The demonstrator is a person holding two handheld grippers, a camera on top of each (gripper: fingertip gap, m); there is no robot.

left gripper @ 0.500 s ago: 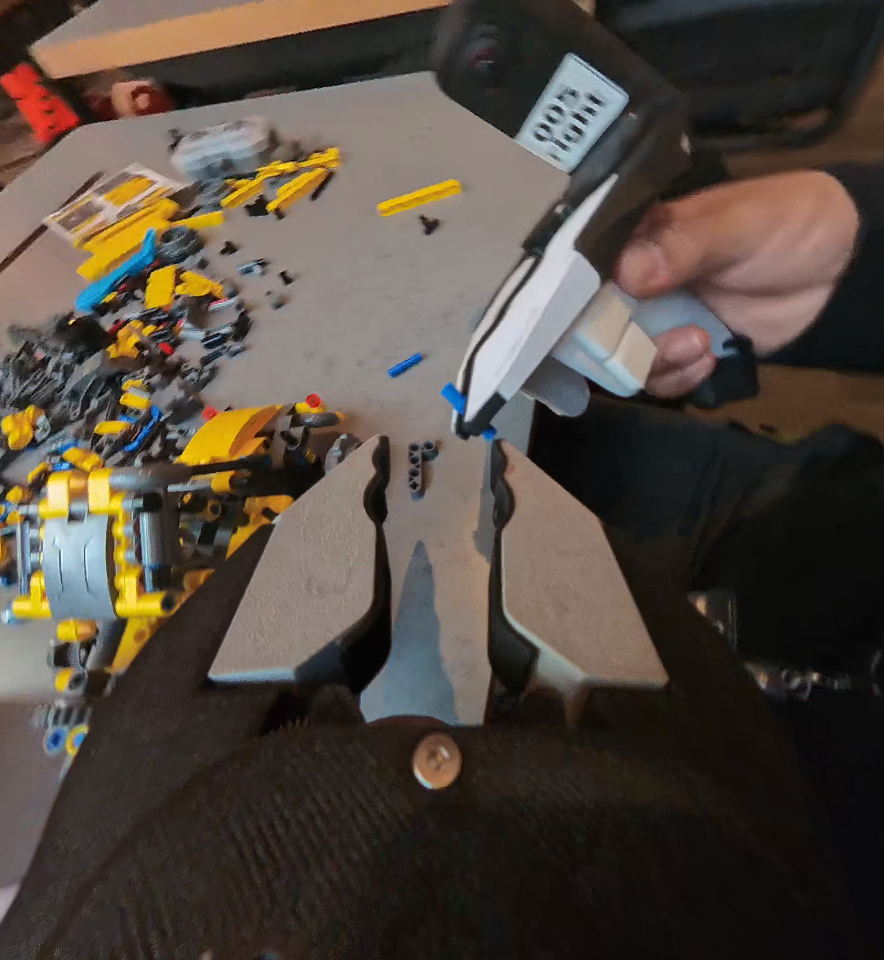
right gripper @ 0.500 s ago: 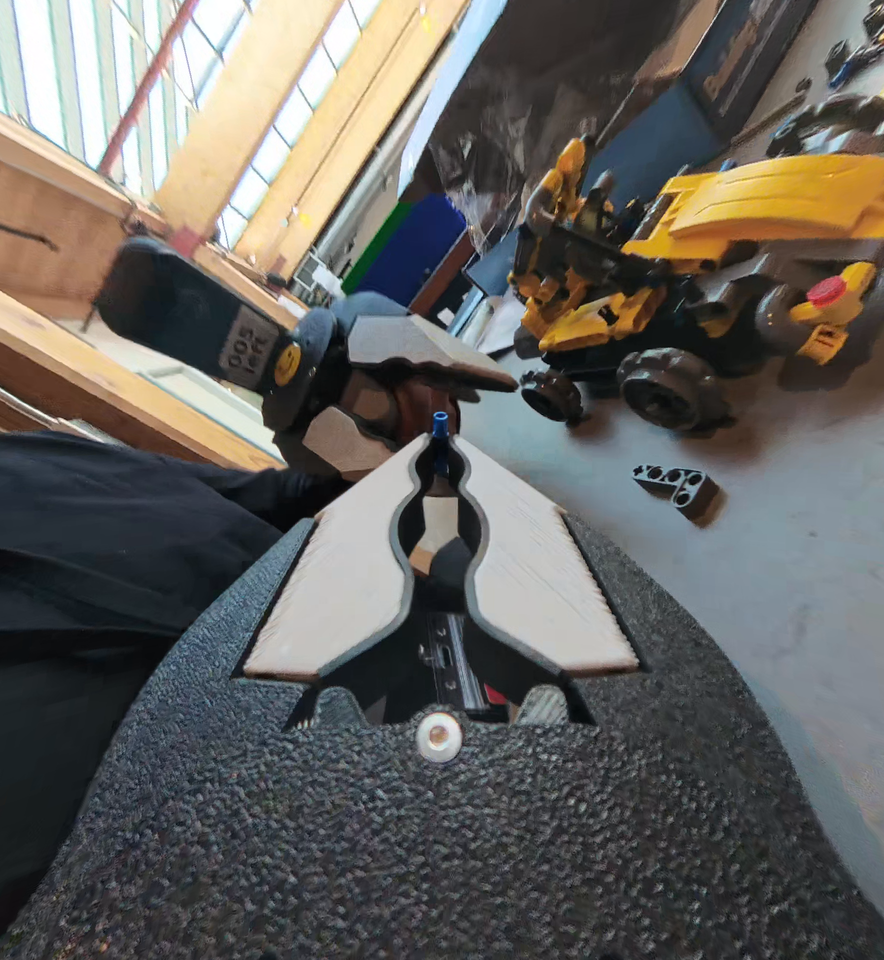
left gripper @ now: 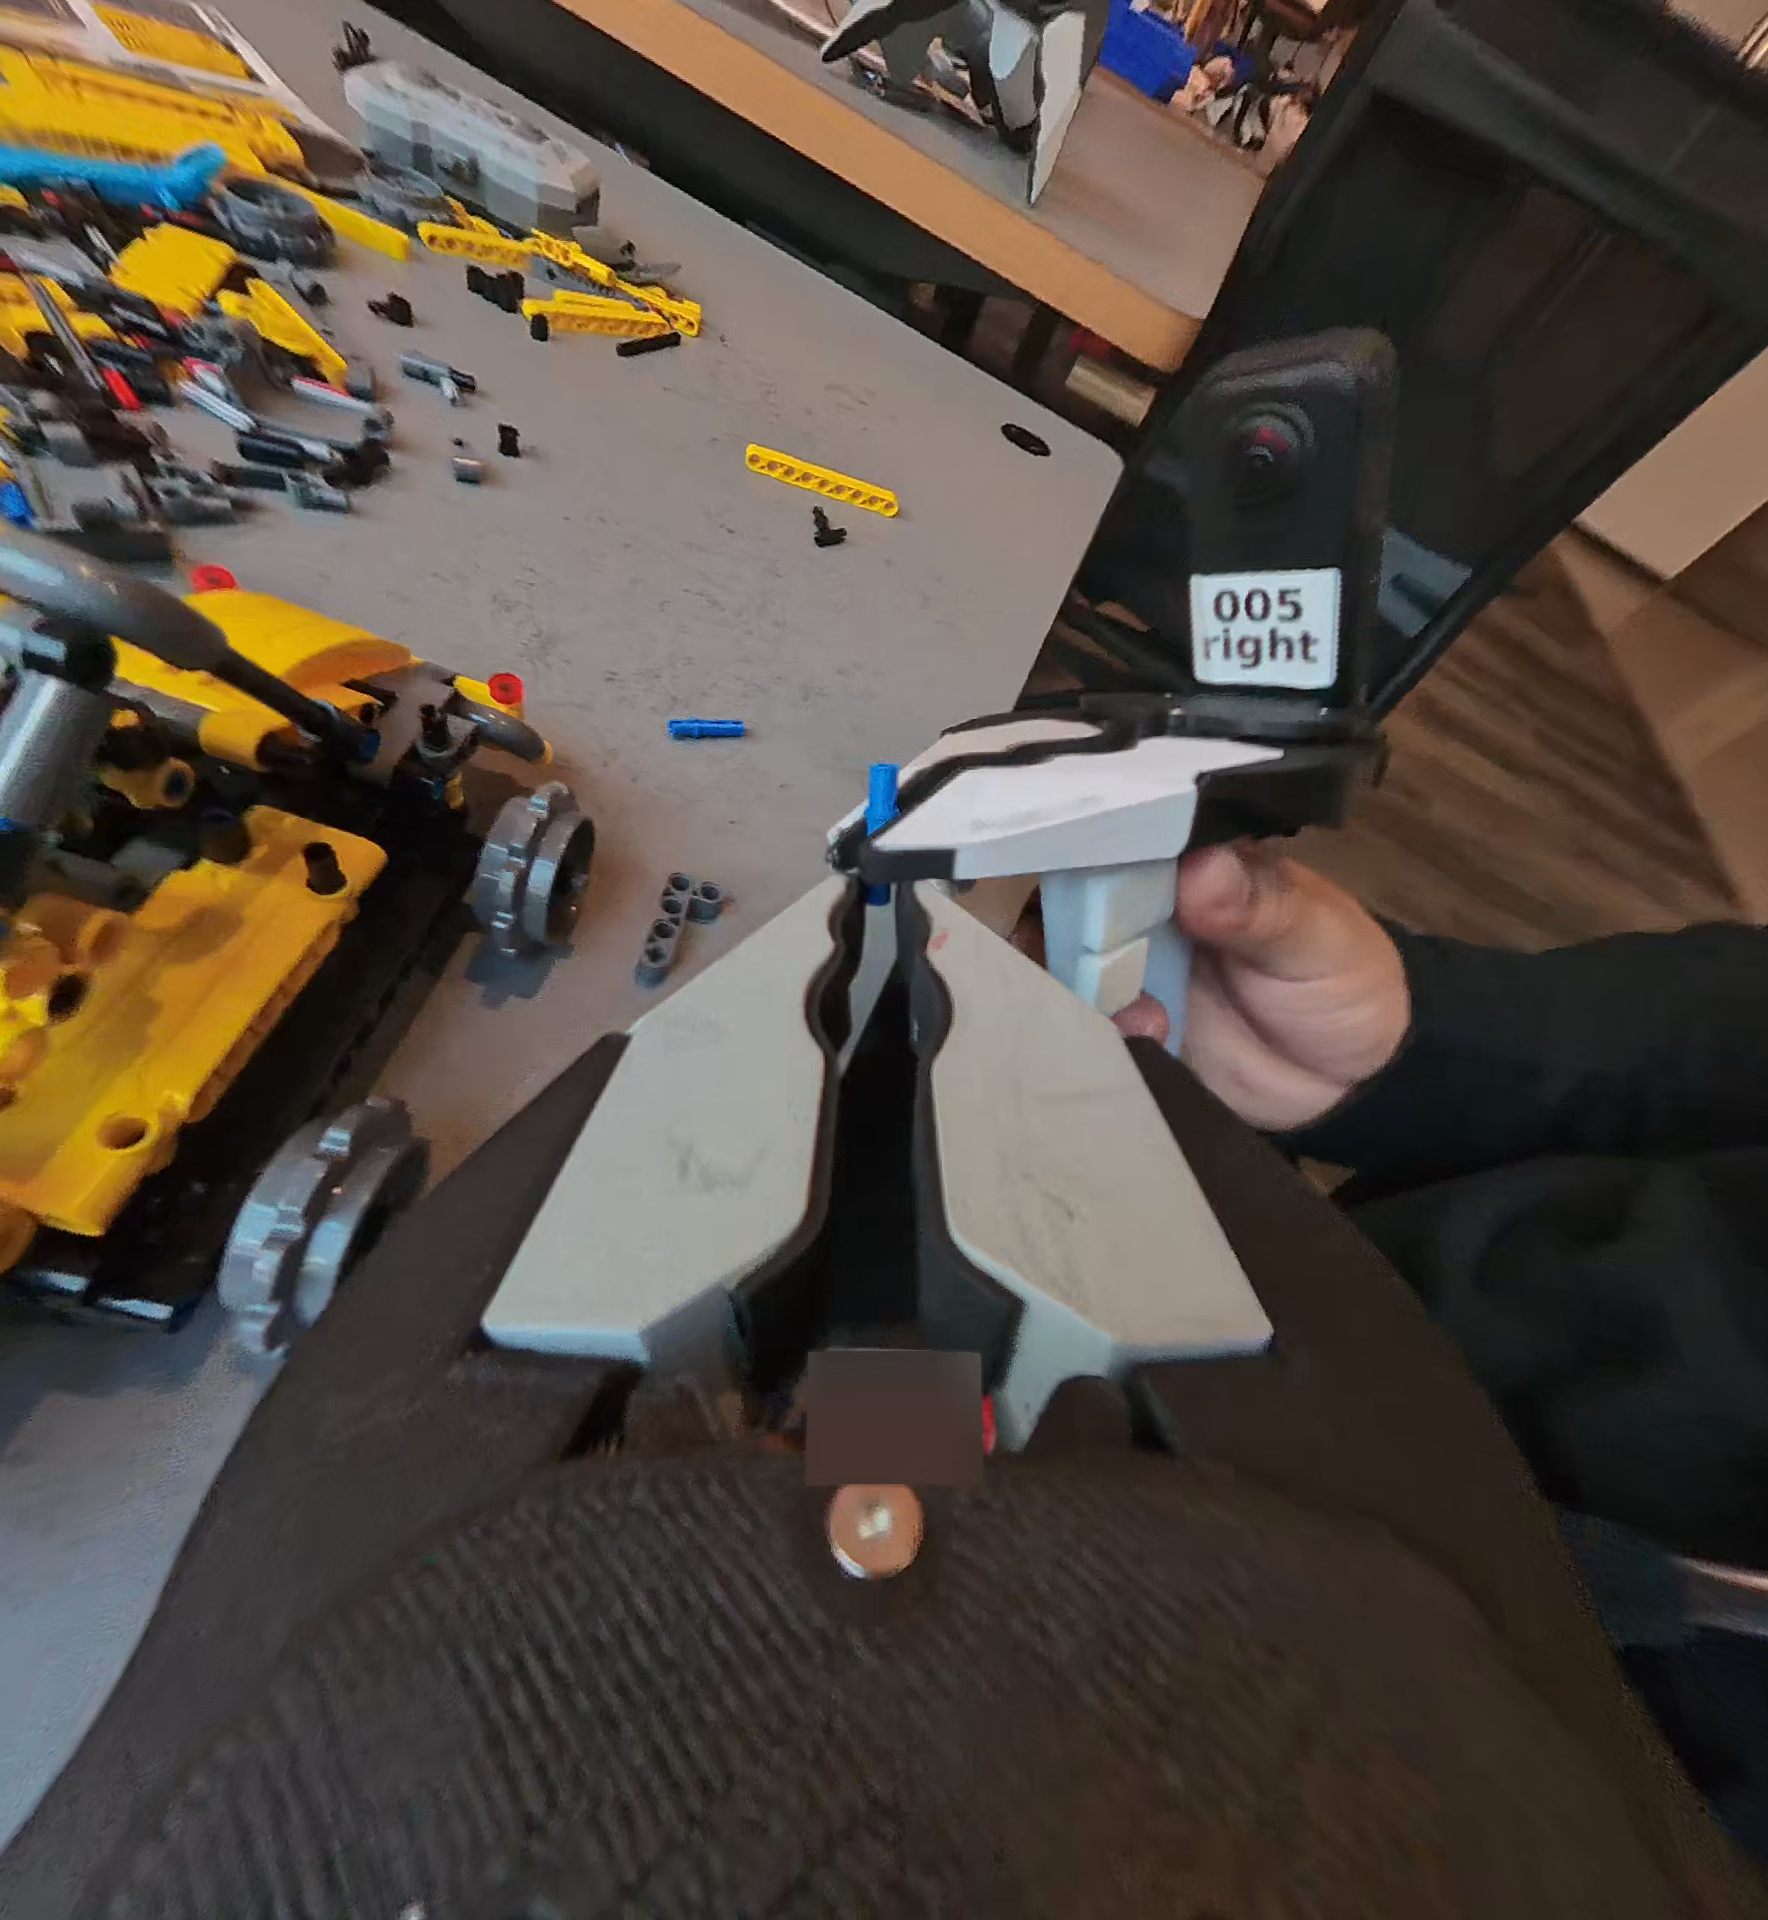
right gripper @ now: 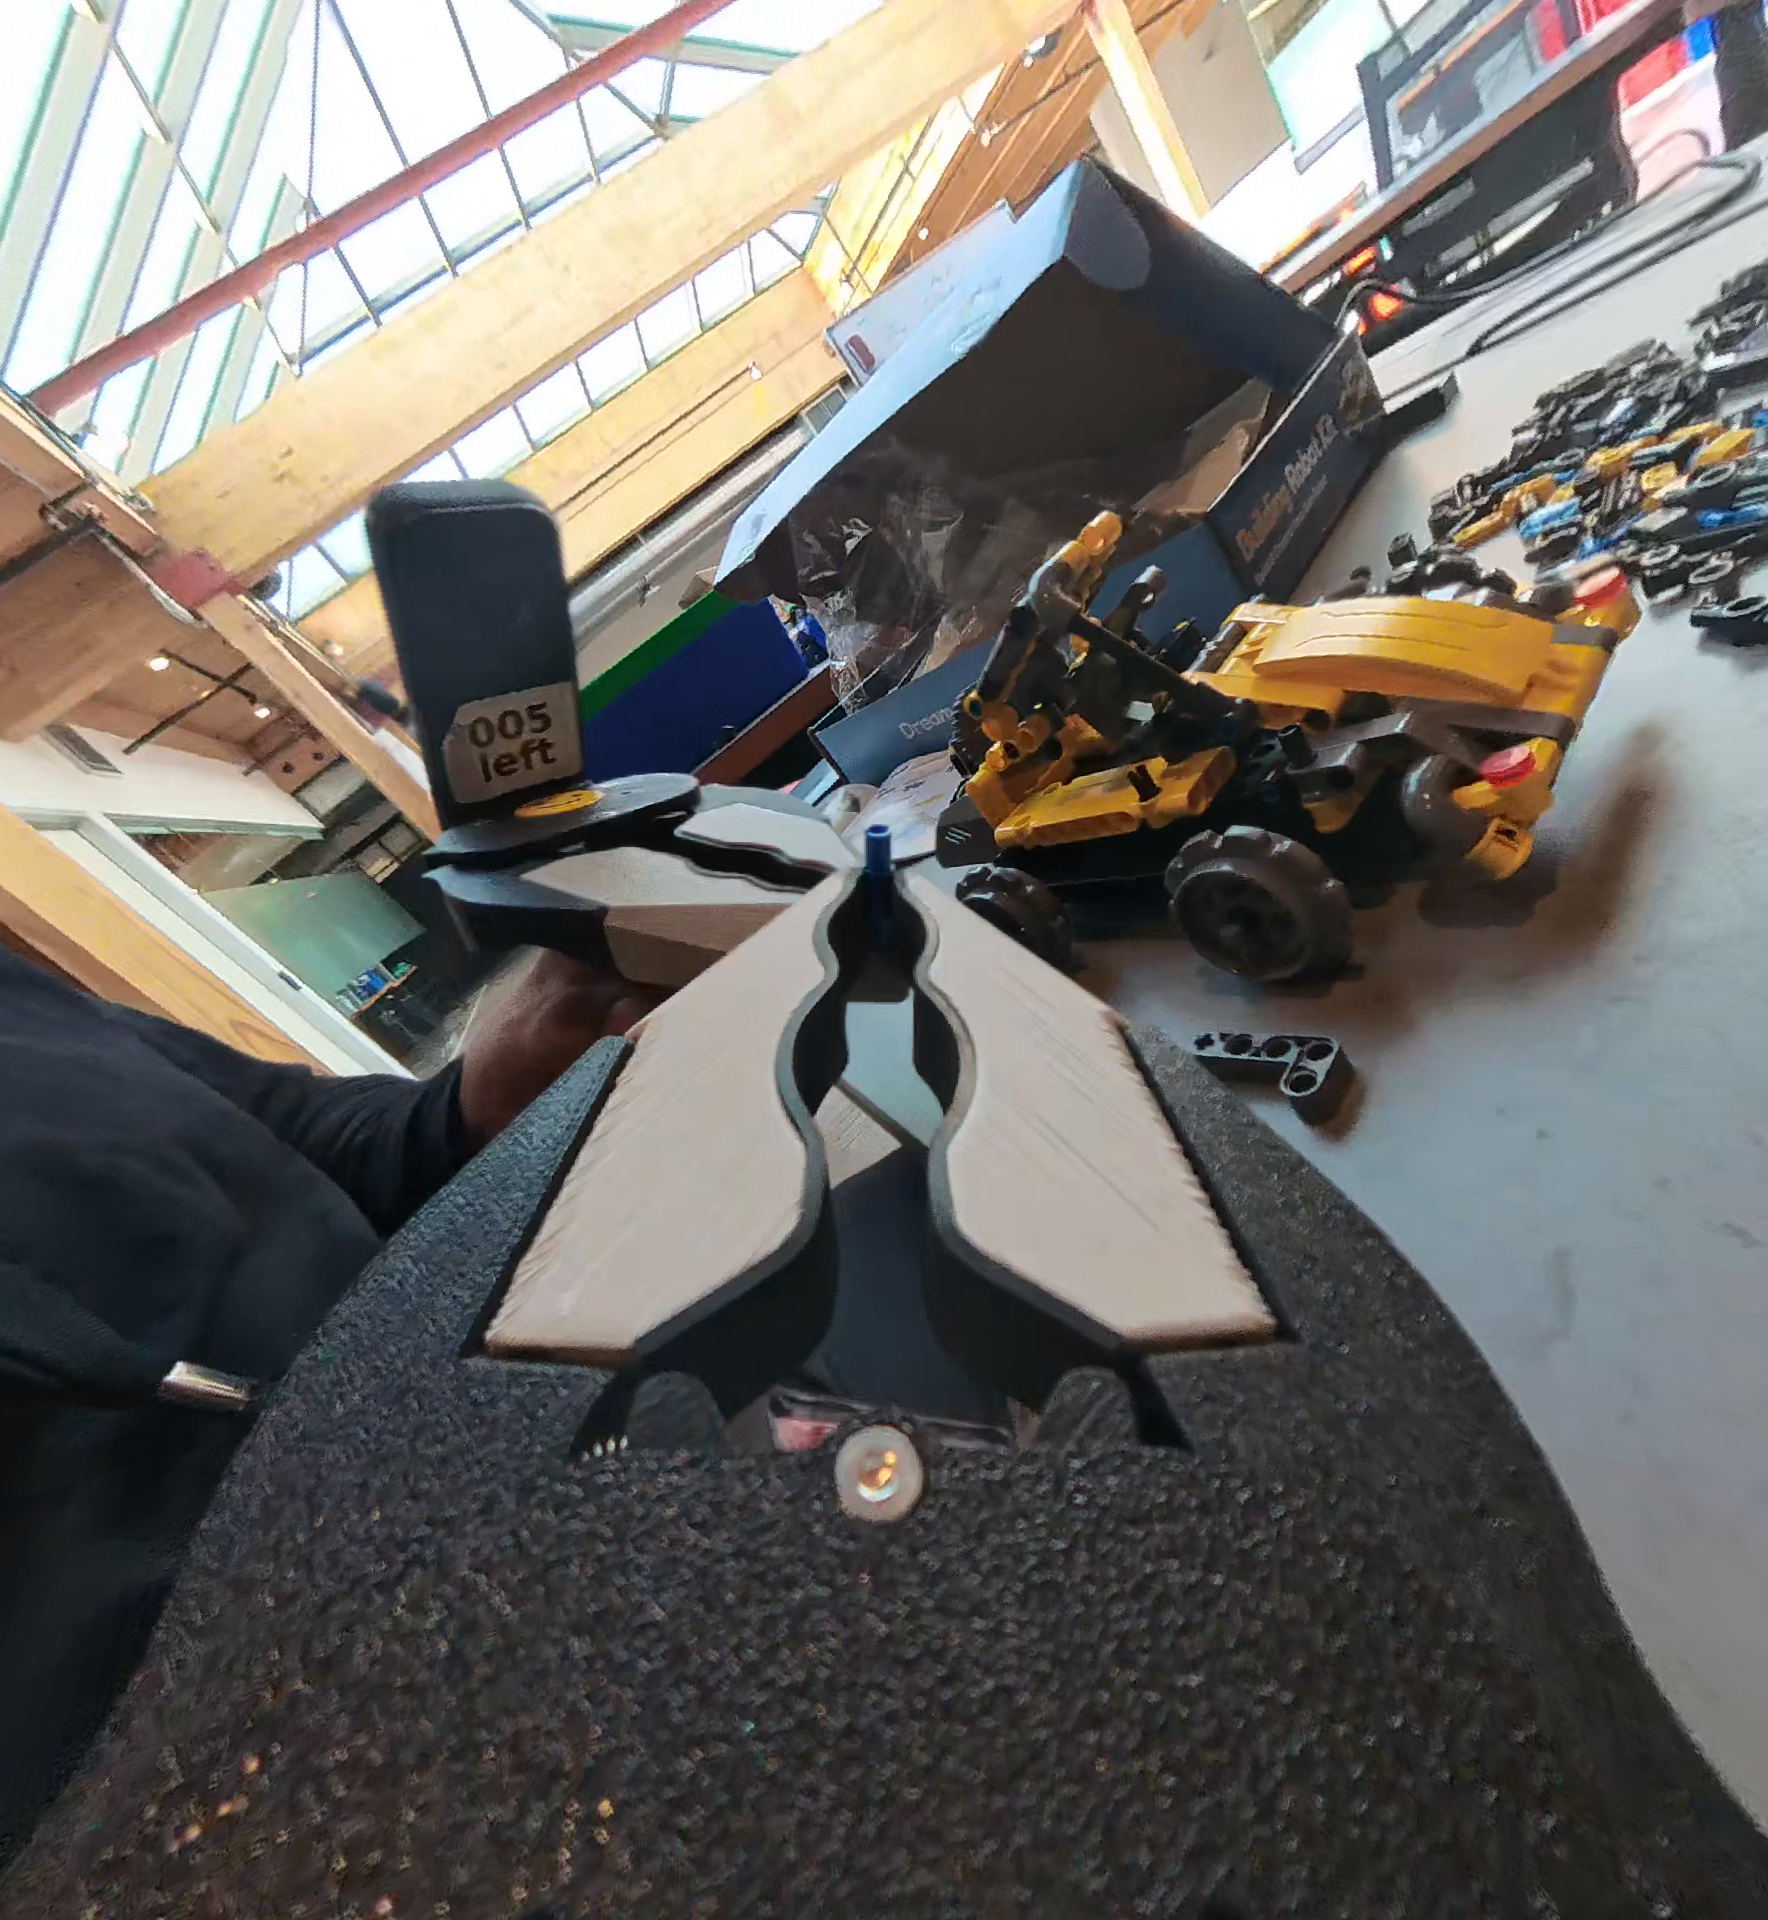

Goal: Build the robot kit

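The right gripper [right gripper: 875, 894] fingers are clenched on a small blue pin [right gripper: 876, 883] held upright at their tips. The left gripper [left gripper: 875, 899] fingers are nearly closed, tips just beside the pin's lower end; whether they grip it I cannot tell. At nine o'clock on the bench [left gripper: 651, 592] stands a yellow model vehicle [left gripper: 132, 831]; a grey angled beam [left gripper: 677, 925] lies beside it.

I see a blue pin [right gripper: 877, 883] between my right gripper [right gripper: 875, 896]'s pale, black-edged fingers [right gripper: 714, 1132]. My left gripper [left gripper: 875, 902] has light grey fingers [left gripper: 698, 1122] edged in black. The model vehicle [right gripper: 1264, 758] is yellow and black with grey wheels [left gripper: 537, 871] and red studs [left gripper: 506, 688]. The table [left gripper: 651, 582] is mottled grey, with a yellow beam [left gripper: 821, 480], a second blue pin [left gripper: 705, 729] and a dark grey bracket [left gripper: 677, 920] on it.
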